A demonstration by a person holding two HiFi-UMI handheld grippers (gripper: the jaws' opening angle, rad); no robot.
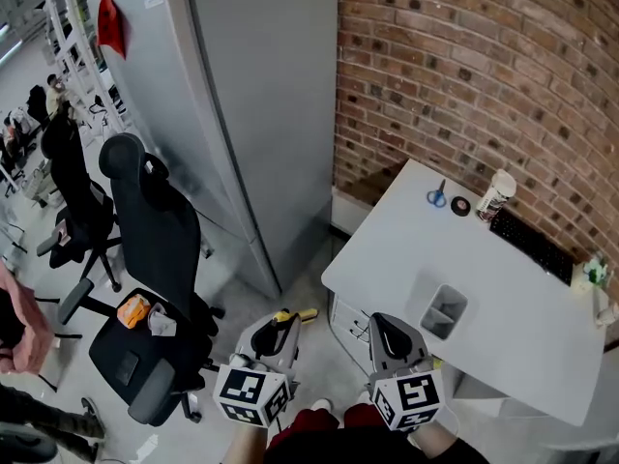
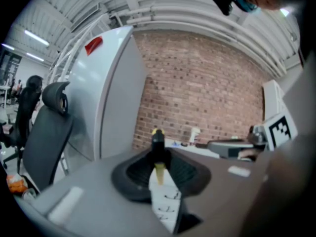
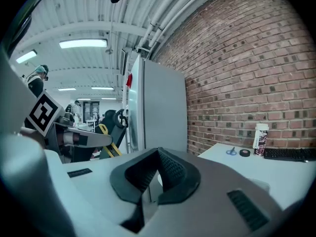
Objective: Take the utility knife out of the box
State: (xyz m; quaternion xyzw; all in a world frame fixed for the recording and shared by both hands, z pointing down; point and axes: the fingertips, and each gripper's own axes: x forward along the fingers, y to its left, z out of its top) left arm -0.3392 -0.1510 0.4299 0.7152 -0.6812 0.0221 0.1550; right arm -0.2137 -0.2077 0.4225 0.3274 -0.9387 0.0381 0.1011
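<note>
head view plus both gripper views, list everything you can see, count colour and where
table: 1, white, right, against the brick wall
box: 1, grey, on the table near its front edge
scissors: 1, blue handles, far end of the table
tape roll: 1, black, just right of the scissors
bottle: 1, white, right of the tape roll
keyboard: 1, black, on the table along the wall
cabinet: 1, grey, tall, centre left
office chair: 1 near, black, left; more behind it
orange thing: 1, on the chair seat
utility knife: 1, black and yellow, between the left jaws
left gripper: 1, grey, closed on the utility knife
right gripper: 1, grey, jaws together, empty
</note>
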